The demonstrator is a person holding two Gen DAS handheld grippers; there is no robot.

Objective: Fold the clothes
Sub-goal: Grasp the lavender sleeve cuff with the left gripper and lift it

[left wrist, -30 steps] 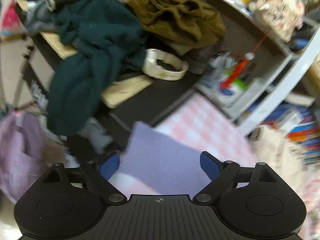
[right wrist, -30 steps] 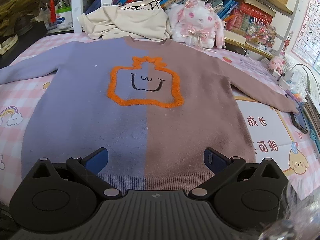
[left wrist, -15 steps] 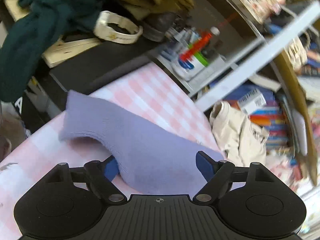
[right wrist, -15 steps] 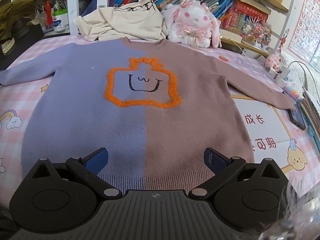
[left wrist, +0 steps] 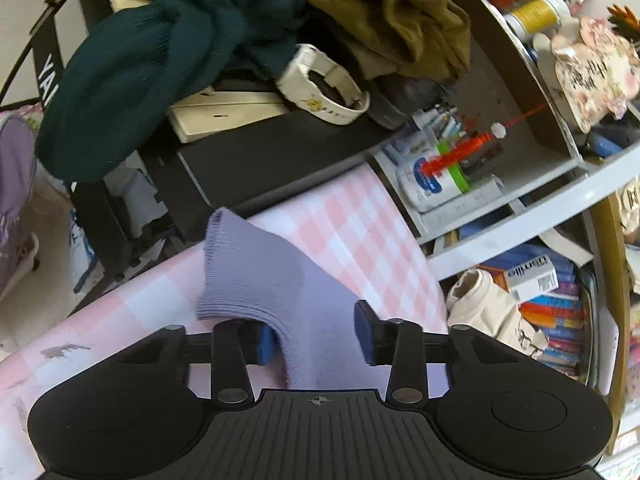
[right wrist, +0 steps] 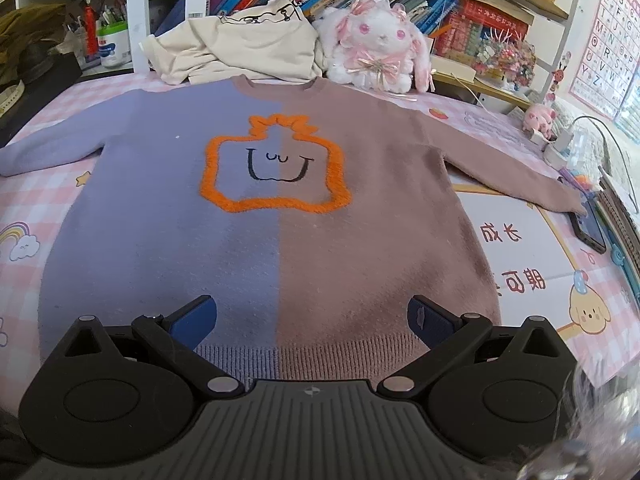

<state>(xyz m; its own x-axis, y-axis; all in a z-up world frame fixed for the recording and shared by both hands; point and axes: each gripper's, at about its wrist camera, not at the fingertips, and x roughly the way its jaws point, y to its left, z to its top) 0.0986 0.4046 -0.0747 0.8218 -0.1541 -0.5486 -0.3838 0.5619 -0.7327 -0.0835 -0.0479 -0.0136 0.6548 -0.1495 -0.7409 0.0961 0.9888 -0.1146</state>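
A two-tone sweater [right wrist: 280, 208] lies face up and spread flat on the pink checked worktop [right wrist: 24, 200], lilac half to one side, brown half to the other, both sleeves stretched outward. Over the past second the left tool [left wrist: 316, 338] has swung in from the clutter beside the worktop and settled over the lilac sleeve [left wrist: 256, 280]; its blue fingers [left wrist: 366, 336] now stand apart on either side of the cloth, narrower than a second ago but not yet pinching, and the cuff curls up slightly at the worktop's edge. The right tool [right wrist: 312, 316] has barely shifted: it hangs released above the ribbed hem [right wrist: 288, 354], fingers wide, gripping nothing. The sweater itself has not visibly moved in that time; body, neckline and brown sleeve [right wrist: 508, 176] lie as they did. Judged from this, the fold is at its sleeve stage, with the left tool placed to take the lilac sleeve and, most likely, carry it across the chest. The soft knit should drape rather than hold a crease, so a loose pinch could let it slip. A cream garment [right wrist: 240, 52] and a plush rabbit [right wrist: 376, 48] sit just beyond the collar, and a phone [right wrist: 588, 224] rests near the brown cuff, close enough to get in the way.
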